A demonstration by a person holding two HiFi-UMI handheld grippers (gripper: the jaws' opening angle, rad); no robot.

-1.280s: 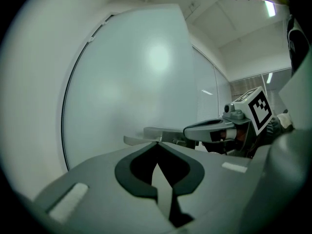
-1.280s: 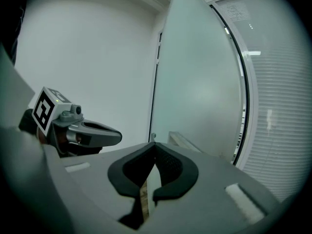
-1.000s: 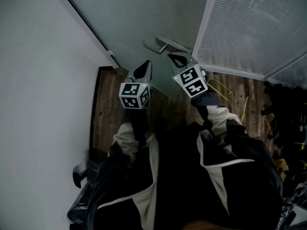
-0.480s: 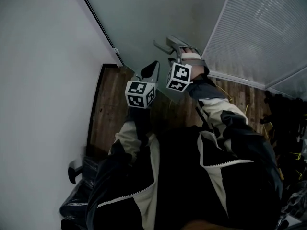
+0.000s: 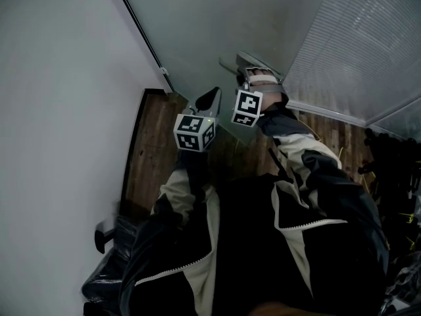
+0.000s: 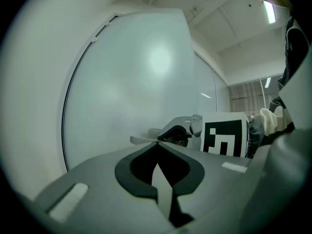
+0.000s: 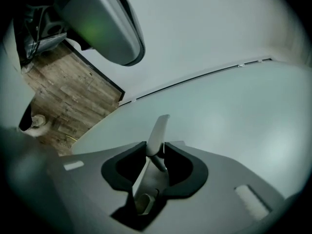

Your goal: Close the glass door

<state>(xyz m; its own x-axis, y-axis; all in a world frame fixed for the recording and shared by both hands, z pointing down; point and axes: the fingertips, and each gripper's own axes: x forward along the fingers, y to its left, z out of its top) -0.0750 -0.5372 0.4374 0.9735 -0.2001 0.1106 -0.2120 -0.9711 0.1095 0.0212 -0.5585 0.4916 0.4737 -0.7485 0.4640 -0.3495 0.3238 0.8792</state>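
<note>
At the glass door (image 5: 217,25), right tongs (image 5: 248,72) are closing on its handle (image 7: 158,130) — left tongs (image 6: 158,156) shut (empty).

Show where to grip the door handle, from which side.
Take the door handle by its lever, a pad on each flat face, from the room side, where it stands off the glass door. The right hand-held gripper is closing its jaws around it.
</note>
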